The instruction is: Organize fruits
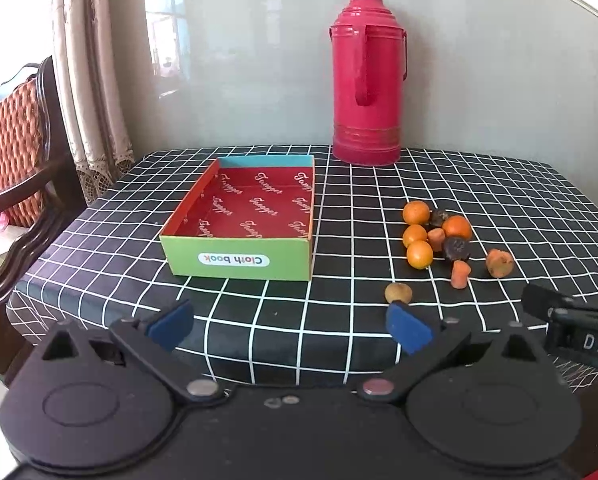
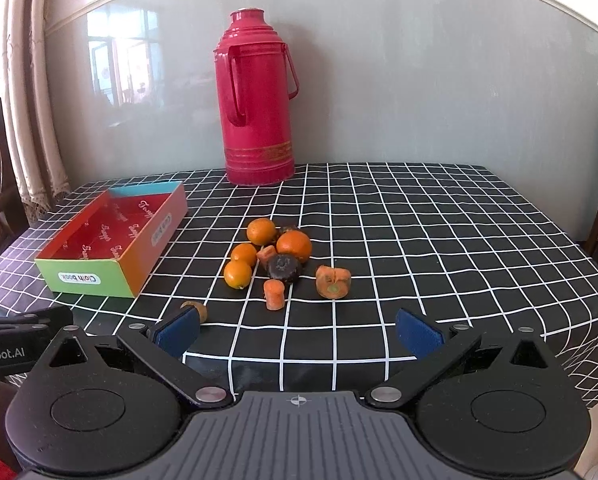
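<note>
Cardboard box (image 1: pixel 241 222) long axis toward wall, carrot stub (image 2: pixel 274 294) upright

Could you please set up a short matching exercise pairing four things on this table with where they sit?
Things:
1. thermos
2. box
3. oranges
4. small brown fruit

Places:
A. clustered on the cloth, right of the box
B. alone, nearest the grippers
C. upright at the back by the wall
D. left side of the table, open, nothing inside

Pairs: 1-C, 2-D, 3-A, 4-B
</note>
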`<state>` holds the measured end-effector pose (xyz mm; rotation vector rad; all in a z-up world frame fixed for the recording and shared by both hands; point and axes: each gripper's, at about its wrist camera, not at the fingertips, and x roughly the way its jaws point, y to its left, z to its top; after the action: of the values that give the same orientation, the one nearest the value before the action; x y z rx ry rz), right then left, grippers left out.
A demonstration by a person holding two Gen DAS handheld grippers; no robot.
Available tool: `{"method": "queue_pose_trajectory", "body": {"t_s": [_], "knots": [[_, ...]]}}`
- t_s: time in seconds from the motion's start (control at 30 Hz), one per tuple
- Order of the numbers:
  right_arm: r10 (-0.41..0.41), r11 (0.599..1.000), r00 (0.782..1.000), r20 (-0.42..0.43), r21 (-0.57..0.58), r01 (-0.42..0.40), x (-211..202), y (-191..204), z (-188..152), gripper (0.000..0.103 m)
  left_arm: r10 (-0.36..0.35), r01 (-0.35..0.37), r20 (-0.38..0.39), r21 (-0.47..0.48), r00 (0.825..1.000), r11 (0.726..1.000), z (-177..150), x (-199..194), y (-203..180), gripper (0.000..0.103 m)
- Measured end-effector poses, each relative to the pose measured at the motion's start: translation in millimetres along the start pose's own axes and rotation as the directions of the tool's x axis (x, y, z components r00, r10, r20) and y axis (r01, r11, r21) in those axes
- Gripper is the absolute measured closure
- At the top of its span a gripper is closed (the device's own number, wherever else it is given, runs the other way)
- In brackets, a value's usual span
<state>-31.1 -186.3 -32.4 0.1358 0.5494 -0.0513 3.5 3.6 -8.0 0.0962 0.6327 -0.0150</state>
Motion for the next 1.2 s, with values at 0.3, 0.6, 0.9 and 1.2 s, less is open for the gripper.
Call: {"method": "queue_pose_trajectory", "body": {"t_s": [0.3,0.6,0.9,1.2], "knots": [[-0.007,1.0,1.0,-0.002,0.001,0.007,0.9,1.4,-0.6,0.0,-0.002,0.002,0.007,0.005,1.0,1.0,-2.8,-0.7,-1.4,0.006],[-0.018,1.0,1.0,0.015,0.014,0.018,1.4,0.8,-3.3,0.0,-0.013,0.013,0.024,0.007,1.0,1.0,-4.6,-1.4,-0.7,0.006],[-0.013,0.999,1.0,0.014,0.048,0.012,1.2,-8.4,-6.6,0.0,-0.02,0.019,0.038,0.009,0.999,1.0,-4.3,-3.4,-3.8,0.006],[-0.012,0.998,1.0,0.018,0.065,0.011,0.0,-11.5,-5.2,0.0,-0.027,0.026,0.045,0.027,0.999,0.999,-2.8,-5.5,-8.4,0.006]]}}
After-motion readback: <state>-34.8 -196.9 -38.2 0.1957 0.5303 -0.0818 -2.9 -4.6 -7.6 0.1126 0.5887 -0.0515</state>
